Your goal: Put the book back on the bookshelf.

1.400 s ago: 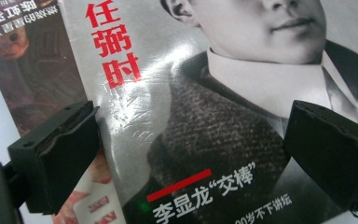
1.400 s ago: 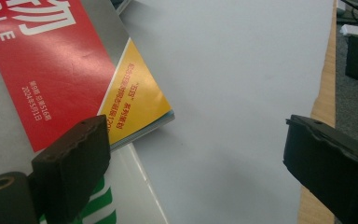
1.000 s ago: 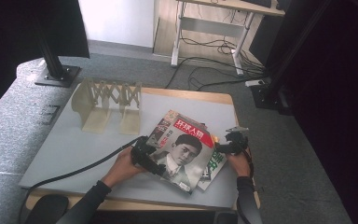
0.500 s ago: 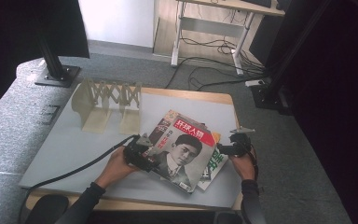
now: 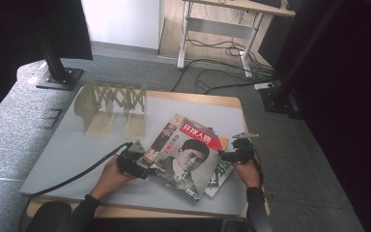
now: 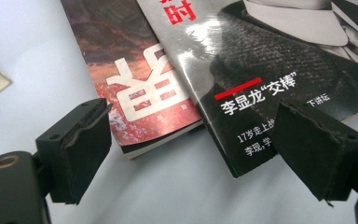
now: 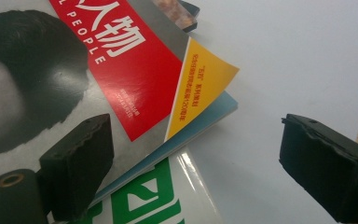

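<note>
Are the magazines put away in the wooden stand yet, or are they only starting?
Only starting, it seems. Nothing looks done: the wooden stand holds nothing, and the magazines lie piled on the table. In hand: the left hand-held gripper, jaws just closing, straddles the top magazine's corner without pinching; the right hand-held gripper waits open at the opposite side. Left: probably lifting and standing them up.

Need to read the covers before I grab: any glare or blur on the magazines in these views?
Left gripper view: a glare patch on the top magazine, small print still sharp, jaws soft. Right gripper view: faint sheen on the green cover, the near jaws blurred. High view: evenly lit, bright window wash at top, room edges dark.
</note>
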Tool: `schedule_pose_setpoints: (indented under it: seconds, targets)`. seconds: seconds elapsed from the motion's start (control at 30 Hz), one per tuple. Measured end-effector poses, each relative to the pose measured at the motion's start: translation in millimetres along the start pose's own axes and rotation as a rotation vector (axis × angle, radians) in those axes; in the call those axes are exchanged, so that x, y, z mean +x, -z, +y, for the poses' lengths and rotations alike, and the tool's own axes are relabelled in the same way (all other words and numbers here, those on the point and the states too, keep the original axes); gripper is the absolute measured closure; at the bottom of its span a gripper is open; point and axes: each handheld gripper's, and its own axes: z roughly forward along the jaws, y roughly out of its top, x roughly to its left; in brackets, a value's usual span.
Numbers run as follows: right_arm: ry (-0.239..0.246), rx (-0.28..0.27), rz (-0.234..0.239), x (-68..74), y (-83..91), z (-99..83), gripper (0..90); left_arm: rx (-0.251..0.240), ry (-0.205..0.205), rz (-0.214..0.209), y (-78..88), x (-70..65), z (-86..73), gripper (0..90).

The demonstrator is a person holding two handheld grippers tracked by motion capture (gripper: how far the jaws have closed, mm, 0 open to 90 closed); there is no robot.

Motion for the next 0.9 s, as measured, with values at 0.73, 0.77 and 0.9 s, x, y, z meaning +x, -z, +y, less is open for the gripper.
schedule_pose_setpoints:
  seconds: [0.73, 0.77, 0.9]
  targets:
    - [-0.131, 0.028, 0.138, -4.3, -27.9, 0.6, 2.0, 0.004, -0.022, 0.027, -7.8, -3.3, -5.2, 12.6]
    - [-0.141, 0.03, 0.149, -5.2, -29.0, 0.4, 2.0, 0.003, -0.022, 0.027, -7.9, -3.4, -5.2, 12.6]
    - [-0.174, 0.034, 0.178, -7.5, -32.5, -0.5, 2.2, 0.003, -0.022, 0.027, -7.9, -3.3, -5.4, 12.7]
